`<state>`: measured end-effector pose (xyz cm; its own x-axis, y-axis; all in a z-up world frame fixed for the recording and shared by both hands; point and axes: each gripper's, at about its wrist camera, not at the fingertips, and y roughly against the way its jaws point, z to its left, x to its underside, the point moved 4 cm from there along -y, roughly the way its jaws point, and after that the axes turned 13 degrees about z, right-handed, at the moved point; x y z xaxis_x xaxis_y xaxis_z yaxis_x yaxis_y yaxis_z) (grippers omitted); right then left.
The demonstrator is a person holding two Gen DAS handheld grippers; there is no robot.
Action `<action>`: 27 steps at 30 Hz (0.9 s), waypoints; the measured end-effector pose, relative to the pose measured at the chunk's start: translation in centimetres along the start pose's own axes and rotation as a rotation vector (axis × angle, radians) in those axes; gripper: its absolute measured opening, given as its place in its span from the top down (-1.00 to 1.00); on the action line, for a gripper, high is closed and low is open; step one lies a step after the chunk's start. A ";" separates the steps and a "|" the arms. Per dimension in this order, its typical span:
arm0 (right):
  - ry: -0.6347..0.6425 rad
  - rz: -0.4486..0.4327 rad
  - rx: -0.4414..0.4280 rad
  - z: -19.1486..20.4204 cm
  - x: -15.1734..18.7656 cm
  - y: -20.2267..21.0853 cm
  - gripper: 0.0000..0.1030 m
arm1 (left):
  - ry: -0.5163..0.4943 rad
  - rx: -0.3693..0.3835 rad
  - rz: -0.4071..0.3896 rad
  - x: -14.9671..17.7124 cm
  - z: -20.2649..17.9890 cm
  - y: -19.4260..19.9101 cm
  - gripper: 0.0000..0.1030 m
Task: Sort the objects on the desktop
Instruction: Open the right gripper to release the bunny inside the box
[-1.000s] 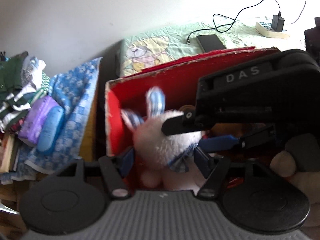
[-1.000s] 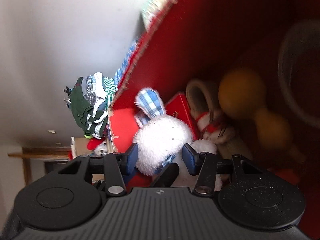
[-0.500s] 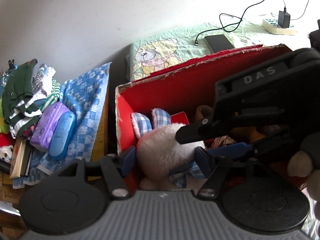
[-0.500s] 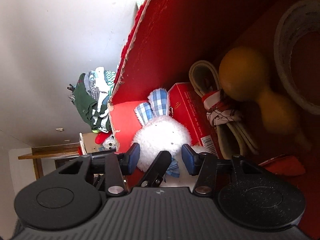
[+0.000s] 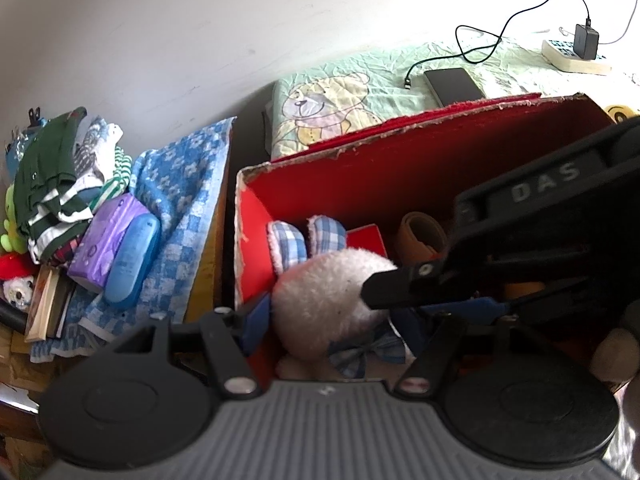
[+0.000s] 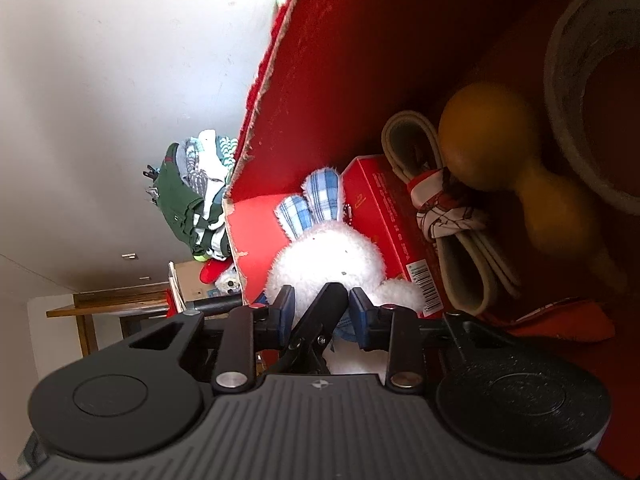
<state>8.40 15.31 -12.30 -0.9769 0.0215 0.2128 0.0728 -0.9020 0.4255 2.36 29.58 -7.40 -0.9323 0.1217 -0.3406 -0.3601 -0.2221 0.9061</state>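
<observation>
A white plush bunny (image 5: 328, 300) with blue checked ears lies at the left end of an open red box (image 5: 400, 184). My left gripper (image 5: 330, 318) has a blue pad on each side of its head and is shut on it. In the right wrist view the bunny (image 6: 324, 256) lies just beyond my right gripper (image 6: 322, 306) inside the box (image 6: 340, 80). The right jaws stand close together, with the left gripper's black finger (image 6: 320, 312) between them. Any grip on the bunny is hidden. The right gripper's housing marked DAS (image 5: 540, 184) fills the box's right side.
Also in the box are a red carton (image 6: 384, 208), a tied strap bundle (image 6: 448, 216), a yellow gourd shape (image 6: 500, 152) and a tape roll (image 6: 580, 80). Left of it a blue towel (image 5: 180, 200) holds a purple pack (image 5: 108, 232), a blue case (image 5: 132, 264) and clothes (image 5: 56, 184). Behind lies a phone (image 5: 452, 84).
The right jaws have narrowed from wide apart to a small gap. Both grippers stayed on the bunny as its ears settled against the red carton.
</observation>
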 end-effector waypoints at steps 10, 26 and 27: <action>0.119 -0.121 0.168 0.5 1.0 3.3 0.34 | -0.008 -0.034 0.020 0.1 -0.6 -0.2 -0.46; 0.264 -0.238 0.354 0.1 3.0 6.0 0.35 | 0.015 -0.087 0.010 0.0 -1.3 1.5 -0.47; 0.271 -0.242 0.361 0.1 3.1 6.0 0.35 | 0.019 -0.083 0.008 -0.1 -1.3 1.7 -0.48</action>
<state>5.82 9.98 -8.95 -0.9879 0.0557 -0.1448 -0.1439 -0.6775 0.7213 1.76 27.93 -6.20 -0.9354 0.1018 -0.3388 -0.3535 -0.3025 0.8852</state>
